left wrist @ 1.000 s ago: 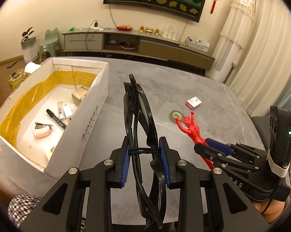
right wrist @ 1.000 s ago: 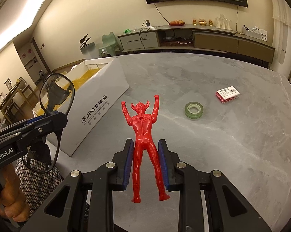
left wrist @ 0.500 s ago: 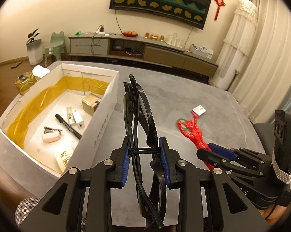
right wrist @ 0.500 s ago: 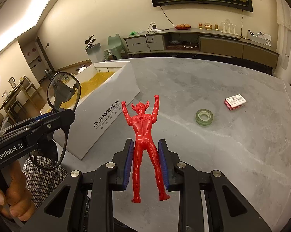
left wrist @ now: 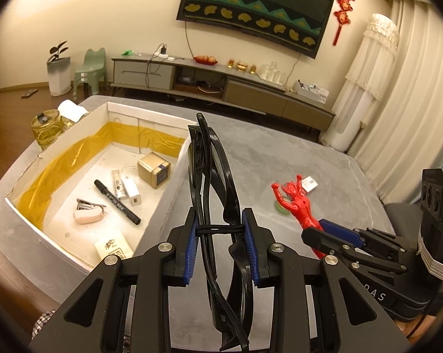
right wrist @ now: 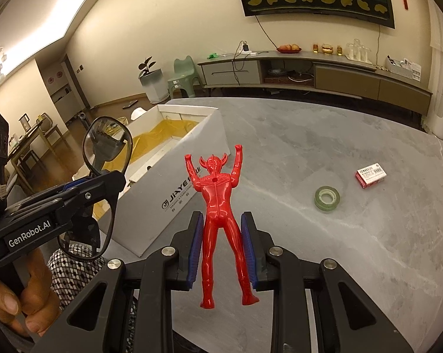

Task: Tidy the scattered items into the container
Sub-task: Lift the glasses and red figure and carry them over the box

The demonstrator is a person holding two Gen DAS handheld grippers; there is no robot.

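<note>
Left gripper (left wrist: 220,244): closed on black-framed glasses (left wrist: 212,182), blue pads pressing the folded frame from both sides; lower centre of the left wrist view; its side reads "GenRobot.AI" at the lower left of the right wrist view
Right gripper (right wrist: 221,247): clamped on a red toy figure (right wrist: 218,203) at the legs, arms raised; lower centre of the right wrist view; the letters "DAS" show on its body at the lower right of the left wrist view
Container: white cardboard box (left wrist: 159,206) with yellow tape lining, left of centre on the grey table (right wrist: 324,147); its side prints "JIAYE" with a round logo and small writing too fine to read
Inside the box: black marker (left wrist: 117,201); stapler (left wrist: 89,211); gold cube box (left wrist: 154,169); a card with unreadable script
Still on the table: green tape roll (right wrist: 326,198) and a red-and-white small box (right wrist: 370,175) at the right, its label illegible
Person: a hand (right wrist: 12,300) at the lower left
</note>
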